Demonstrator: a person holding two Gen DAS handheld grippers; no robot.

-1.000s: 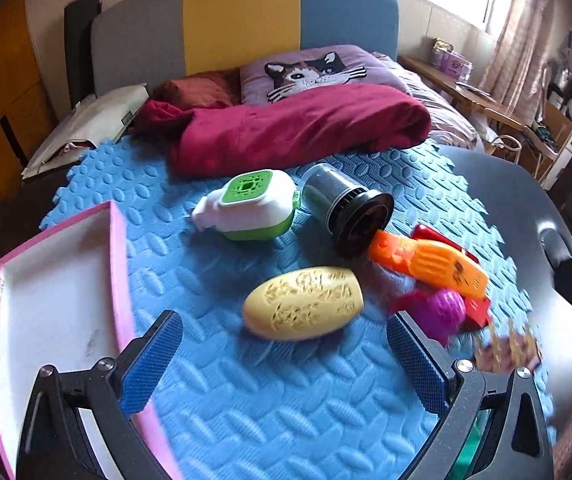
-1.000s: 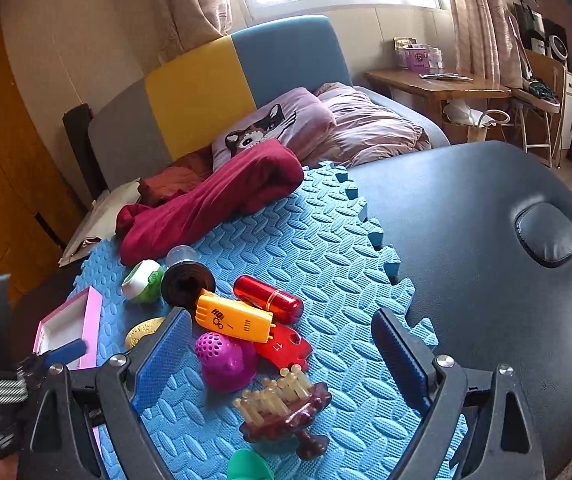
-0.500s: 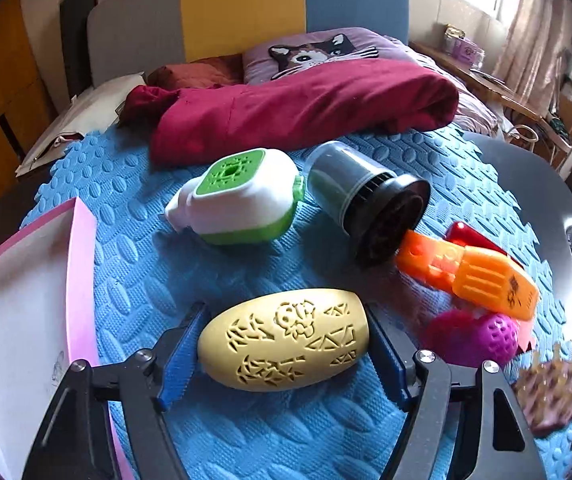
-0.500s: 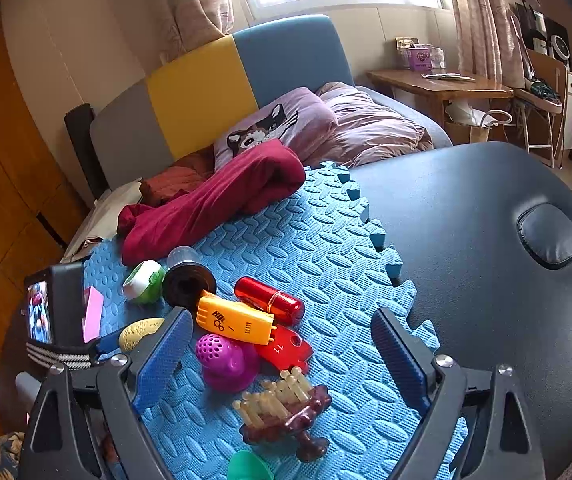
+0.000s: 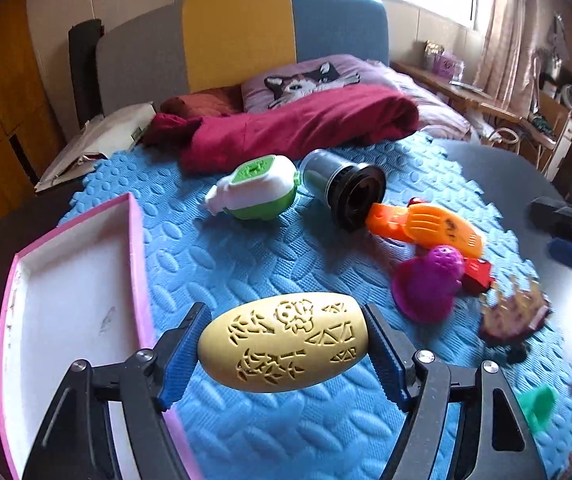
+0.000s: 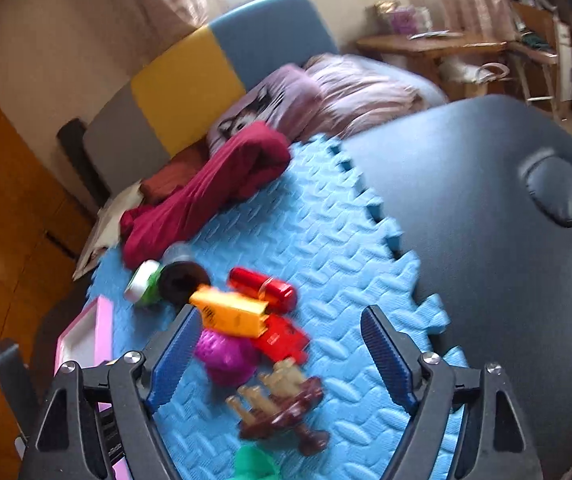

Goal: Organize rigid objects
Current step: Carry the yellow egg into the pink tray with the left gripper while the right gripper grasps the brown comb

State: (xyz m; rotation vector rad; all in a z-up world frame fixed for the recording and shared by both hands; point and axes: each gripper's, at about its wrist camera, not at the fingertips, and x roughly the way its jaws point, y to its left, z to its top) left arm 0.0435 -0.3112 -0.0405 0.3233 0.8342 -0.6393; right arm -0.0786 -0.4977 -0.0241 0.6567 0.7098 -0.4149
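Since a second ago our left gripper [image 5: 284, 350] has closed its blue pads on the ends of the yellow egg-shaped case [image 5: 283, 342], which now hangs off the blue foam mat [image 5: 246, 252], just beside the pink tray [image 5: 136, 240]. Our right gripper [image 6: 278, 356] has just been closing a little; it stands wide and empty above the pile, nothing touching its pads.

Only the left view shows the case and the tray's white inside, which we see holding nothing. Only the right view shows the red cylinder [image 6: 264, 288], hidden on the left behind the orange clip [image 5: 426, 230].

The right view is blurred. The purple ball [image 6: 224, 356] sits partly behind our left-hand finger, the brown comb [image 6: 282, 404] below it, and a green piece [image 6: 254, 464] is cut off at the bottom edge.
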